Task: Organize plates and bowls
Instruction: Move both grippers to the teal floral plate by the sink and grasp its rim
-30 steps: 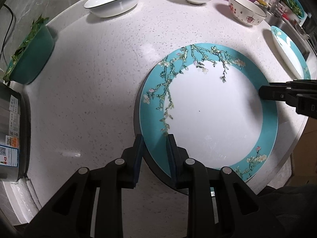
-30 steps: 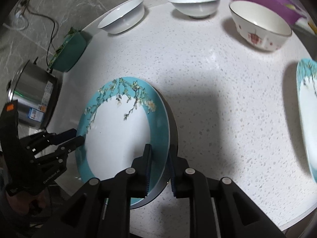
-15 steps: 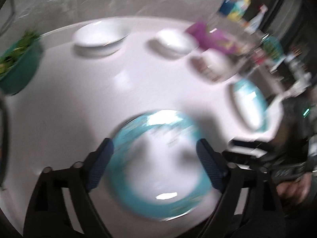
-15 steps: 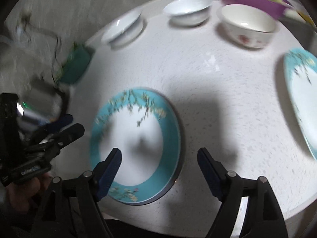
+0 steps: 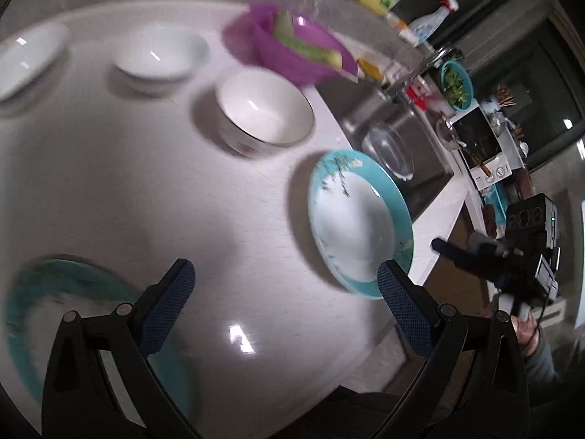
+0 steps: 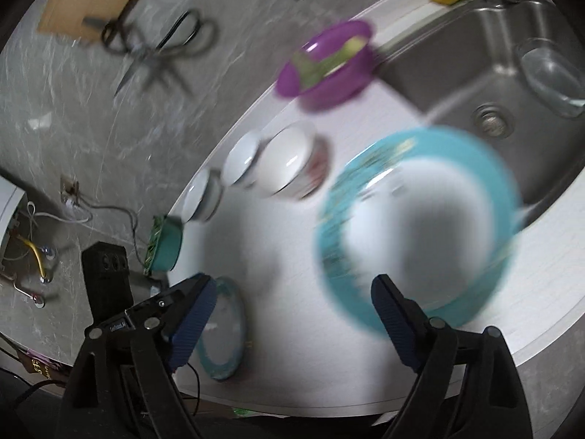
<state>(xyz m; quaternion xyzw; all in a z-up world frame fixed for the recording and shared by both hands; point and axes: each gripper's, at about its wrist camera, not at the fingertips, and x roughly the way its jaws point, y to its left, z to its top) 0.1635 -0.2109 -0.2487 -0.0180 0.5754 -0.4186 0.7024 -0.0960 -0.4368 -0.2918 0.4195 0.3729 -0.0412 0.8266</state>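
Two teal floral plates lie on the white round counter (image 5: 128, 183). One plate (image 5: 47, 292) is at the lower left, under my left gripper (image 5: 285, 285), whose jaws are opening with nothing between them. The other plate (image 5: 358, 219) lies near the sink edge. In the right wrist view that second plate (image 6: 420, 219) is blurred, just beyond my right gripper (image 6: 292, 300); its jaws are opening too, with only bare counter between them. Behind stand a floral bowl (image 5: 263, 109), a white bowl (image 5: 161, 55) and a shallow white bowl (image 5: 25, 58).
A purple bowl of greens (image 5: 303, 51) stands at the counter's back. The steel sink (image 6: 493, 73) with a glass bowl (image 6: 552, 77) adjoins on the right. A green container (image 6: 164, 241) sits at the far left edge. Scissors (image 6: 157, 44) hang on the wall.
Both grippers let go of the teal plate's rim, opened wide and swung up and right. The plate now lies on the counter, and the second plate has come near both views' centres.
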